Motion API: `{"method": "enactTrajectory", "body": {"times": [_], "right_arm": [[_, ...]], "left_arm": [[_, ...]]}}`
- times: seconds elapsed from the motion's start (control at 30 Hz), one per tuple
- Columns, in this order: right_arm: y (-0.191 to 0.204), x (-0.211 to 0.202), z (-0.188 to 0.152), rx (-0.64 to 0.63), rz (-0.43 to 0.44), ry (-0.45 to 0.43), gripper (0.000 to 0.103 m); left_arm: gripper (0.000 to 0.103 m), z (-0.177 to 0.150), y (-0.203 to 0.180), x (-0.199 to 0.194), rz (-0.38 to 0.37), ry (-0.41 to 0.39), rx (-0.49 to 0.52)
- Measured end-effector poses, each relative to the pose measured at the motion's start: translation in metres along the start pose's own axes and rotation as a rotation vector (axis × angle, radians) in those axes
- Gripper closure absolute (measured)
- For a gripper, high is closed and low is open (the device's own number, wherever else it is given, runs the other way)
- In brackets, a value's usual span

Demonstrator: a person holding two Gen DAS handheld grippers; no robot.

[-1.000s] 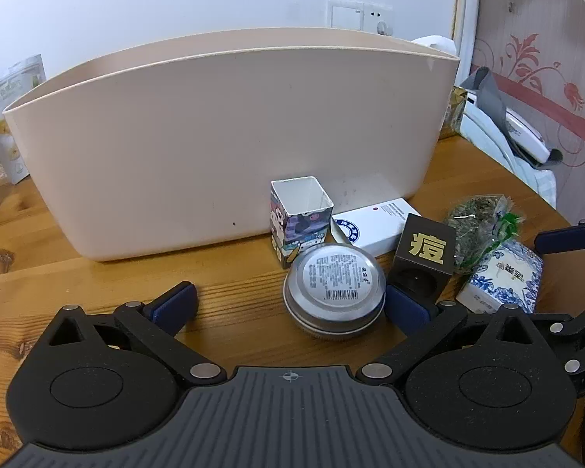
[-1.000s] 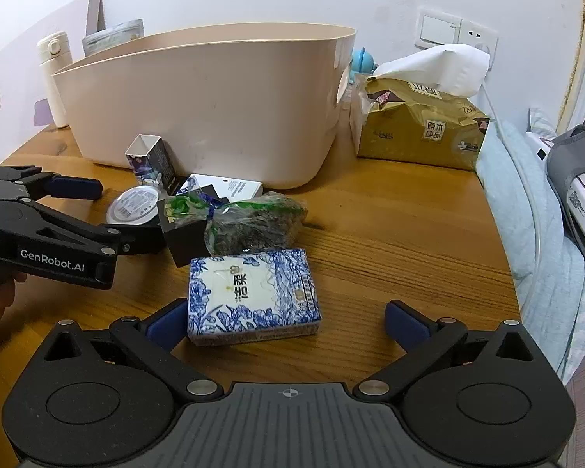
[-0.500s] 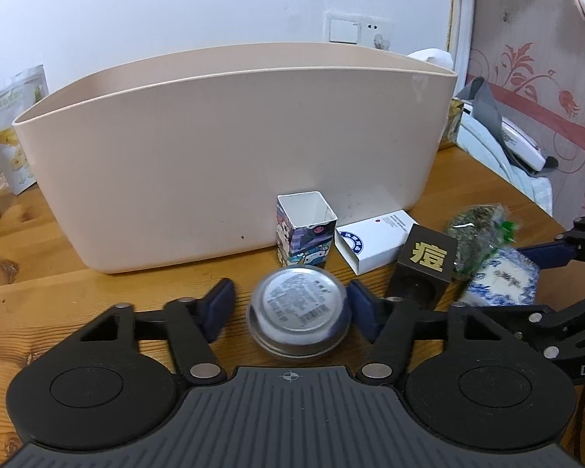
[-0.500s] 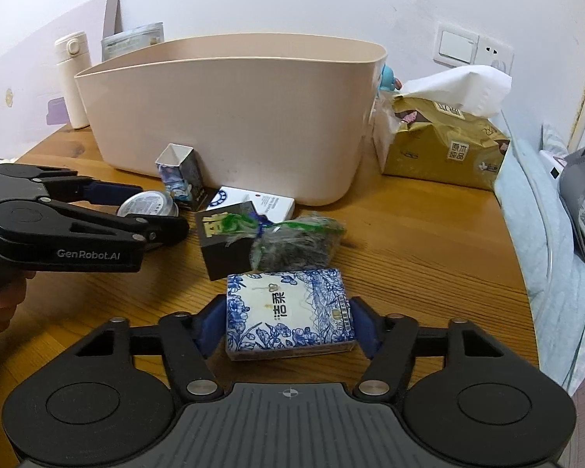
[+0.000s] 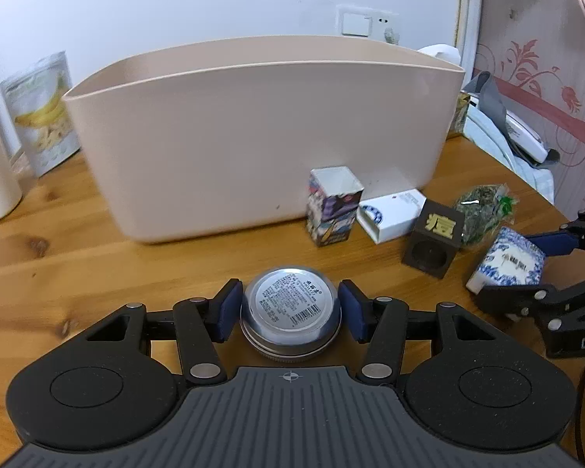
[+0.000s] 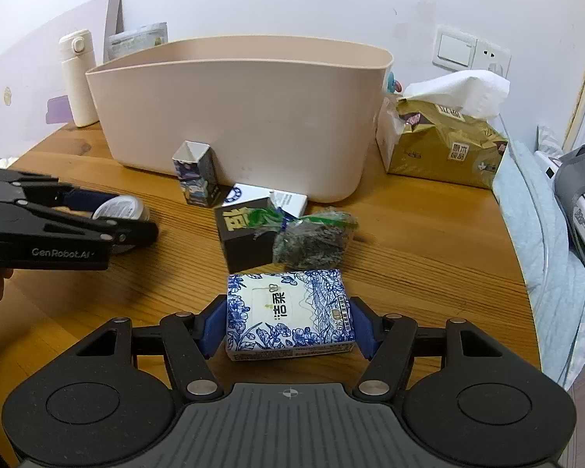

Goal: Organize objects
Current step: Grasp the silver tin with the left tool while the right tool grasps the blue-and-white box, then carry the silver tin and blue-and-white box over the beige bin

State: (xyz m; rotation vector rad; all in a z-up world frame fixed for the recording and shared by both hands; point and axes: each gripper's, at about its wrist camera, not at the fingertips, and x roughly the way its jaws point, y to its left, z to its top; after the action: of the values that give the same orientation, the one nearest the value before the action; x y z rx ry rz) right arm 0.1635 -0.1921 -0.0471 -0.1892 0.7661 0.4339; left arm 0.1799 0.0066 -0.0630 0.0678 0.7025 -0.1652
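left gripper (image 5: 289,315) pinched round tin (image 5: 290,314) | right gripper (image 6: 288,324) clamped tissue pack (image 6: 288,314) | both held before beige bin (image 5: 261,132), probably for dropping in

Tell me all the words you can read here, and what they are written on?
"GenRobot.AI": side of the black left gripper.
"洁柔": blue-and-white flowered tissue pack held in the right gripper.
"痘": small dark brown box.
"原木": gold tissue bag.
Round silver tin: label and barcode too small to read.
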Motion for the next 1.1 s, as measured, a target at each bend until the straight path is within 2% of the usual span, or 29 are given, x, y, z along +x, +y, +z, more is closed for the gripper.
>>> {"method": "enactTrajectory", "body": {"times": [0.43, 1.1], "right_arm": [[0.010, -0.030, 0.007, -0.002, -0.028, -0.060, 0.040], [0.011, -0.066, 0.041, -0.005, -0.083, -0.189, 0.040]], "left_arm": [[0.048, -0.005, 0.021, -0.043, 0.005, -0.034, -0.014], [0.048, 0.034, 0.040, -0.093, 0.002, -0.171, -0.016]]}}
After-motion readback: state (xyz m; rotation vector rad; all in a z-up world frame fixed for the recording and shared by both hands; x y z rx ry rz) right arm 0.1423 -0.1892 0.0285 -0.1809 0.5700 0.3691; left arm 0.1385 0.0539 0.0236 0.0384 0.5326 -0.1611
